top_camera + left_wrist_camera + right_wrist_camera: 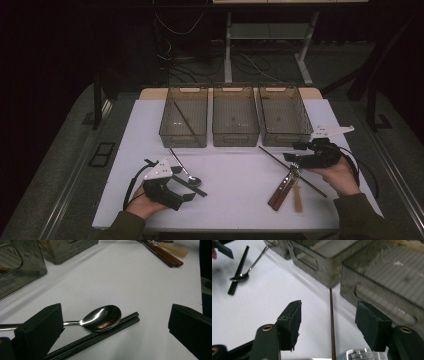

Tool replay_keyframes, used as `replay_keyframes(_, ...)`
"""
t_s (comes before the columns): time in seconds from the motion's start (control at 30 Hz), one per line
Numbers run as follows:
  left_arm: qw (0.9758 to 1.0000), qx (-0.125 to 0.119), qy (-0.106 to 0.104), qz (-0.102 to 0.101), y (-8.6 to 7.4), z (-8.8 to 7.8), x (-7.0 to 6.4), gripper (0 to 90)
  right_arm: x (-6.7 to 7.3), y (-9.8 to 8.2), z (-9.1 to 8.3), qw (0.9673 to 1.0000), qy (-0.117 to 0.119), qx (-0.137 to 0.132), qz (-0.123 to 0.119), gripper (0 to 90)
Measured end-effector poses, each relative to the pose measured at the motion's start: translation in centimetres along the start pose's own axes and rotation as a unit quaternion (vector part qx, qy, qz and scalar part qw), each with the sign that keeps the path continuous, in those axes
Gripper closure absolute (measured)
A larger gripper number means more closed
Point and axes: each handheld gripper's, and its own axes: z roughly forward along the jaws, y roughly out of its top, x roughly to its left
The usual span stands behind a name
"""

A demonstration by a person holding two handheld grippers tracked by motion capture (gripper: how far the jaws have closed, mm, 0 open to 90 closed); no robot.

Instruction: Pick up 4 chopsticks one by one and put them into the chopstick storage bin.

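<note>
My left gripper [187, 195] [115, 315] rests low at the table's front left, open. The bowl of a metal spoon [186, 173] [102, 318] and a pair of black chopsticks [194, 188] [100, 336] lie on the table between its wide jaws, untouched. My right gripper [296, 152] [329, 308] is at the right, just in front of the right bin, also open. A thin brown chopstick [280, 160] [332, 322] runs on the table between its jaws, and the pads stand clear of it.
Three clear bins [182, 139] [235, 137] [287, 137] line the back of the white table [235, 200]; the left one holds a brown chopstick [186, 120]. Wooden-handled cutlery [281, 192] [165, 256] and a pale wooden piece [298, 197] lie near my right hand.
</note>
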Motion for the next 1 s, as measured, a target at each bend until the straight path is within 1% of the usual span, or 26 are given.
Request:
replay_keyframes(0.07,1.0000,0.001,0.000,0.001,0.0,0.0,0.0,0.0,0.0,-0.2,-0.1,1.0000,-0.002,0.003,-0.001,38.8)
replay_keyframes(0.1,1.0000,0.002,0.000,0.001,0.0,0.0,-0.1,0.0,-0.1,-0.9,-0.5,0.9999,-0.005,0.010,-0.001,41.7)
replay_keyframes(0.13,1.0000,0.002,-0.001,0.001,0.0,0.0,-0.1,0.0,-0.1,-1.2,-0.7,0.9999,-0.007,0.013,0.001,42.6)
replay_keyframes(0.23,1.0000,0.002,-0.001,0.001,0.0,0.0,-0.2,0.0,-0.1,-1.9,-1.3,0.9997,-0.014,0.018,-0.001,45.4)
replay_keyframes(0.33,1.0000,0.002,0.000,0.001,0.0,0.1,-0.2,0.0,-0.1,-2.7,-1.7,0.9996,-0.016,0.025,0.001,48.5)
replay_keyframes(0.4,1.0000,0.002,0.000,0.001,0.0,0.1,-0.2,0.0,-0.2,-3.3,-1.9,0.9994,-0.019,0.029,-0.003,49.5)
replay_keyframes(0.5,1.0000,0.002,0.000,0.001,0.0,0.1,-0.2,0.0,-0.3,-4.2,-2.2,0.9990,-0.023,0.039,-0.003,54.2)
replay_keyframes(0.57,1.0000,0.003,0.000,0.002,0.0,0.0,-0.2,0.0,-0.4,-4.9,-2.2,0.9985,-0.016,0.052,0.000,56.0)
replay_keyframes(0.6,1.0000,0.003,0.000,0.002,0.0,0.0,-0.2,0.0,-0.3,-5.2,-2.2,0.9984,-0.015,0.054,0.002,56.1)
replay_keyframes(0.67,1.0000,0.005,-0.001,0.004,0.0,0.1,-0.3,0.0,-0.3,-5.9,-2.2,0.9978,-0.020,0.064,0.007,55.6)
replay_keyframes(0.73,1.0000,0.007,-0.001,0.003,0.0,0.2,-0.3,0.0,-0.2,-6.4,-2.1,0.9974,-0.018,0.070,0.007,56.9)
replay_keyframes(0.8,1.0000,0.007,-0.001,0.005,0.0,0.2,-0.4,0.0,-0.1,-6.7,-1.9,0.9966,-0.018,0.081,0.000,56.9)
replay_keyframes(0.93,1.0000,0.007,-0.002,0.004,0.0,0.2,-0.4,0.0,-0.1,-6.9,-1.7,0.9960,-0.019,0.087,-0.006,58.3)
replay_keyframes(1.0,0.9999,0.008,-0.002,0.006,0.0,0.2,-0.4,0.0,-0.1,-6.9,-1.5,0.9959,-0.020,0.089,-0.004,59.5)
